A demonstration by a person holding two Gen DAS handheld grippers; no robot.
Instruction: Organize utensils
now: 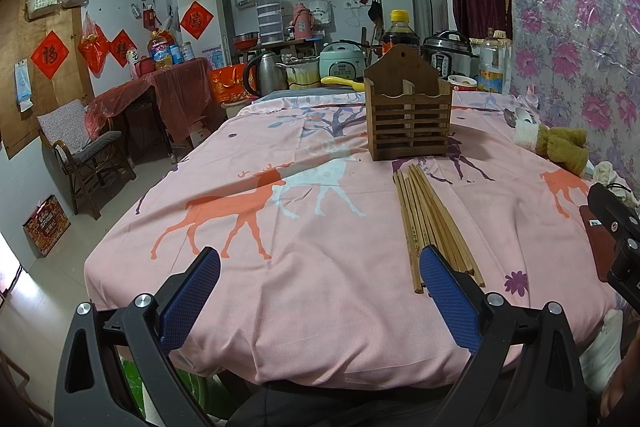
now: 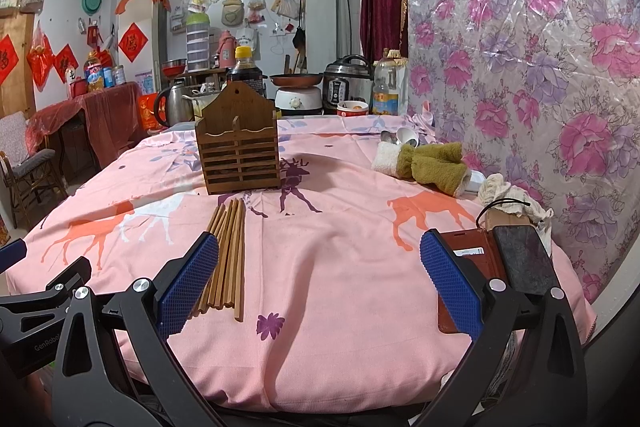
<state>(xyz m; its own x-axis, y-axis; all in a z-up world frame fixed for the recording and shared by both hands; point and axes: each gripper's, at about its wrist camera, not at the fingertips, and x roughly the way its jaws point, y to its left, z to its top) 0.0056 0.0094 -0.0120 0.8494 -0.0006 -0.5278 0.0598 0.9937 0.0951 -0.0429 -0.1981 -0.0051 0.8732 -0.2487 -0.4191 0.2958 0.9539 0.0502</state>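
1. Pink cotton tablecloth (image 1: 320,307) printed with orange, white and purple deer, spread over the whole table; every item below lies on it.
2. Left gripper (image 1: 320,297) — blue-padded fingers spread wide apart, nothing between them, hovering over the near edge of the table. Its right pad sits just beside the near ends of the chopsticks; whether it touches them cannot be told.
3. Bundle of wooden chopsticks (image 1: 434,223) — loose, lying flat in a slight fan, running from the near edge toward the holder, their far tips just short of its base. Seen in the right wrist view (image 2: 226,255) beside the right gripper's left pad.
4. Wooden slatted utensil holder (image 1: 408,107) — upright, peaked back panel with a hanging hole, centre divider; standing mid-table beyond the chopsticks.
5. Right gripper (image 2: 320,287) — fingers likewise wide apart and gripping nothing, over bare cloth between chopsticks and phone.
6. Olive-and-white plush towel (image 2: 424,163), bunched, far right; metal spoon (image 2: 387,137) and white ceramic spoon (image 2: 406,135) just behind it.
7. Phone (image 2: 524,259) in a brown wallet case (image 2: 472,255), near right edge.
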